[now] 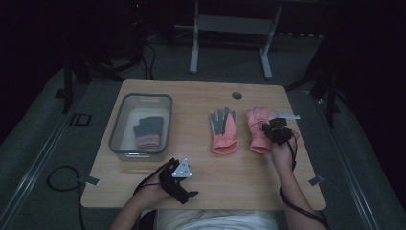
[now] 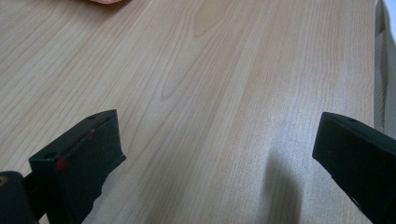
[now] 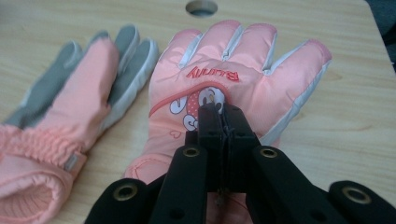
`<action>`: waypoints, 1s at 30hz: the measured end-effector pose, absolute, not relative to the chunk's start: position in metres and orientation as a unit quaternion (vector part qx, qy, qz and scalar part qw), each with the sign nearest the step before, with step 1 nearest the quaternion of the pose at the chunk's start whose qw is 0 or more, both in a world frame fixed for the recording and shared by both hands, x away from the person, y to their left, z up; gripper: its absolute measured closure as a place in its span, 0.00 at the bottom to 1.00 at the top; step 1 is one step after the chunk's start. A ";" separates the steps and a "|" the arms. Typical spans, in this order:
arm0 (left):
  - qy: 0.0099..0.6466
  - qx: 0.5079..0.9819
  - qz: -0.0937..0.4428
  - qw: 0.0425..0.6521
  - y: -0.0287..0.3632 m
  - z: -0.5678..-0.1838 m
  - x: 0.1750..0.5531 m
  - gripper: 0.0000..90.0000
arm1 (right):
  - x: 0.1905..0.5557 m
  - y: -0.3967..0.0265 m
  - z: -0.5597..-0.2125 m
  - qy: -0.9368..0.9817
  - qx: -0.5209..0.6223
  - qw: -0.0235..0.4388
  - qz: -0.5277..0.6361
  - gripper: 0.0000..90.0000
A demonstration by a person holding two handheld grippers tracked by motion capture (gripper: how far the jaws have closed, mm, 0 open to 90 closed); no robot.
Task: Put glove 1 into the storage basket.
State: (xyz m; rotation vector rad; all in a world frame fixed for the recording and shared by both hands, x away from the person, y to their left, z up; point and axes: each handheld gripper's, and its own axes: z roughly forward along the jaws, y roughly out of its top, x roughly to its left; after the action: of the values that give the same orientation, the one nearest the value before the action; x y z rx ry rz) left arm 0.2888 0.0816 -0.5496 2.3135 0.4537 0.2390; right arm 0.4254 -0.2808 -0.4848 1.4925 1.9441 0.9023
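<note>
While I look down from the high view, my right tool point(image 1: 273, 130) sits on top of the pink glove point(image 1: 259, 130) at the right side of the surface point(image 1: 201, 177). A second glove point(image 1: 223, 130) lies just beside it, palm up, with grey on the fingers. Far to the left is a clear bin point(image 1: 116, 132) with a grey and pink glove point(image 1: 148, 132) already inside. My left tool point(image 1: 184, 184) rests near the front edge of the surface, well apart from all the gloves.

In the left gripper view, my left tool point(image 2: 217, 149) has its two black jaws wide apart with nothing between them. Below them is bare wood point(image 2: 201, 74).

In the right gripper view, my right tool point(image 3: 223, 122) has its jaws pressed together, right on the back of the pink glove point(image 3: 252, 70), by the little cartoon picture. They seem to pinch a bit of the cloth, though I cannot see the fold itself. The other glove point(image 3: 70, 107) lies to the left, not touching my tool.

I think this is the picking-up step. The pinch is made, and the glove looks flat on the wood but for its cuff. Next I would lift it gently and carry it across to the bin. The pinch is small and the cloth is puffy, so it could slip. I should go slowly and keep it clear of the other glove.
</note>
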 end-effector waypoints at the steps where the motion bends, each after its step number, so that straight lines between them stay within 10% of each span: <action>1: 0.175 0.905 0.094 0.376 0.082 -0.549 0.289 0.01 | 0.425 -0.278 -0.488 0.719 0.553 0.266 0.326 0.98; 30: 0.176 0.904 0.095 0.379 0.083 -0.549 0.289 0.01 | 0.442 -0.269 -0.523 0.762 0.518 0.257 0.291 0.71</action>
State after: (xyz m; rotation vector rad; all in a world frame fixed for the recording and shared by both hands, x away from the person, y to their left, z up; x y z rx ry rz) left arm 0.2891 0.0830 -0.5489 2.3090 0.4492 0.2440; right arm 0.4415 -0.2692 -0.5227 1.4049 2.0686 0.7884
